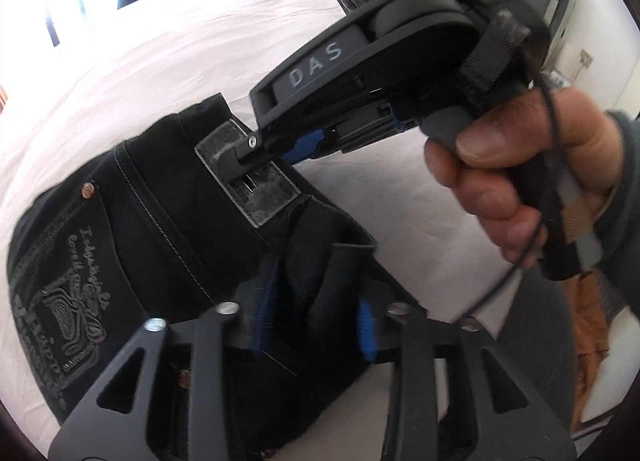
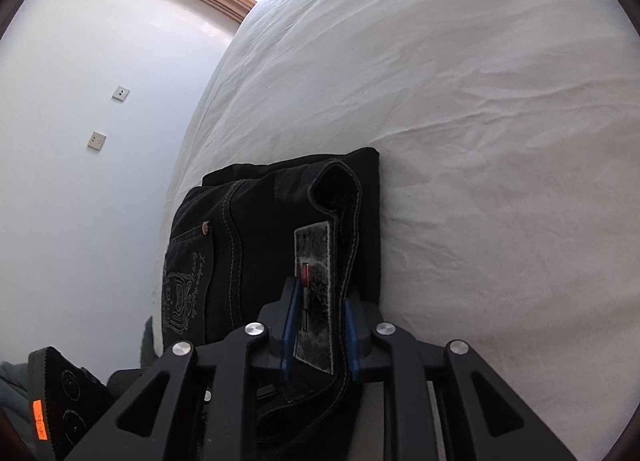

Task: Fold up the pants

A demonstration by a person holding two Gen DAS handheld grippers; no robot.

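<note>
Waistband risk: both grippers clamped on folded pants [image 2: 256,237] at frame bottom.
Right gripper [image 2: 318,335] pinches patch [image 2: 314,293]; left gripper [image 1: 316,317] grips thick denim, uneven release could spring fold open on bed [image 2: 480,101].

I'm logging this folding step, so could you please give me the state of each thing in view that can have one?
Black pants: folded into a compact stack on the bed, waistband end lifted.
Waistband patch: between the right gripper's pads.
Right gripper: shut on the waistband.
Left gripper: shut on a fold of the pants.
Bed sheet: spread, lightly wrinkled.
</note>
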